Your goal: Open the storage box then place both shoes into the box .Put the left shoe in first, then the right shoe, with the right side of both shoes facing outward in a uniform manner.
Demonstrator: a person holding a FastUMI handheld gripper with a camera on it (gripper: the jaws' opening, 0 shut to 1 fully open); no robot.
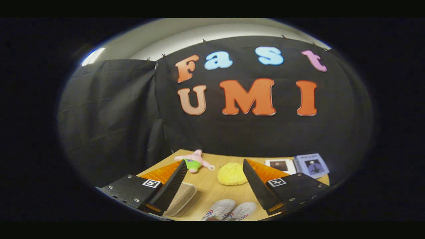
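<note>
Two white shoes (229,209) with red and blue stripes lie side by side on the wooden table (207,186), toes pointing away, below and between my fingers. A beige storage box (182,198) with a closed lid sits partly behind my left finger (171,187). My gripper (212,166) hangs above the table, open wide, with nothing between its fingers.
A pink star-shaped plush toy (196,161) lies at the table's far side, a yellow fluffy plush (231,174) just right of it. Two booklets (300,165) lie at the far right by the black cloth wall.
</note>
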